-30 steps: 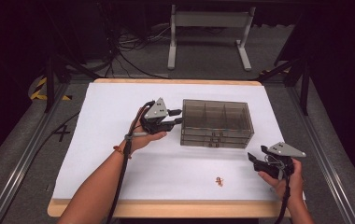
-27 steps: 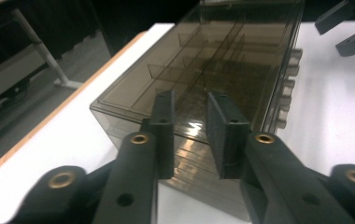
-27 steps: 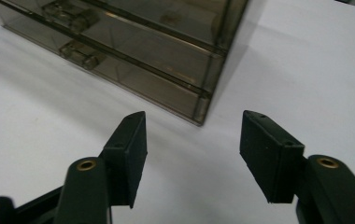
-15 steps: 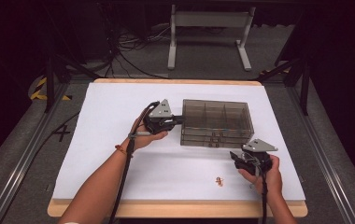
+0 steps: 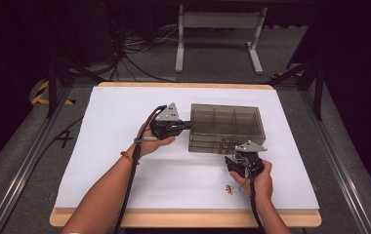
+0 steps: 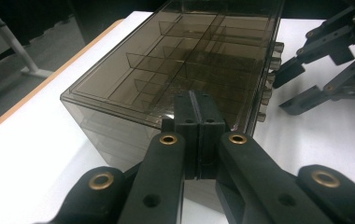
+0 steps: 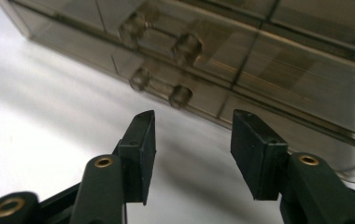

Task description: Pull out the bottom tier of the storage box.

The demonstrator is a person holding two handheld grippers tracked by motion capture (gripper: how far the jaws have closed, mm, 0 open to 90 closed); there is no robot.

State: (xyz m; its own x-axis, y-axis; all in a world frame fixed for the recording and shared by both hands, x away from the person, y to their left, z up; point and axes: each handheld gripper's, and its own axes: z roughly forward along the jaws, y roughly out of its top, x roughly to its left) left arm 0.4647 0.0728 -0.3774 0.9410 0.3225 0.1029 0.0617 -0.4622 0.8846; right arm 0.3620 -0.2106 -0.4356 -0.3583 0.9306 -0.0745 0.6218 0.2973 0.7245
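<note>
White sheet covers the table [image 5: 100, 146]; dark room behind. The smoky drawer box [image 5: 225, 127] sits near its far right. My left gripper [image 5: 186, 124] presses pinched together against the box's left end; my right gripper [image 7: 192, 140], parted and just closing on nothing, faces the drawer knobs [image 7: 180, 95].

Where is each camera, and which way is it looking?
High view: above the person's side of the table, looking forward and down; both forearms, the left gripper and right gripper show.
Left gripper view: rides on the left gripper, jaws shut, looking along them against the end of the smoky drawer box.
Right gripper view: rides on the right gripper, jaws open, facing the box's drawer knobs.
Shared: all three show the drawer box; the left gripper view also catches the right gripper.
</note>
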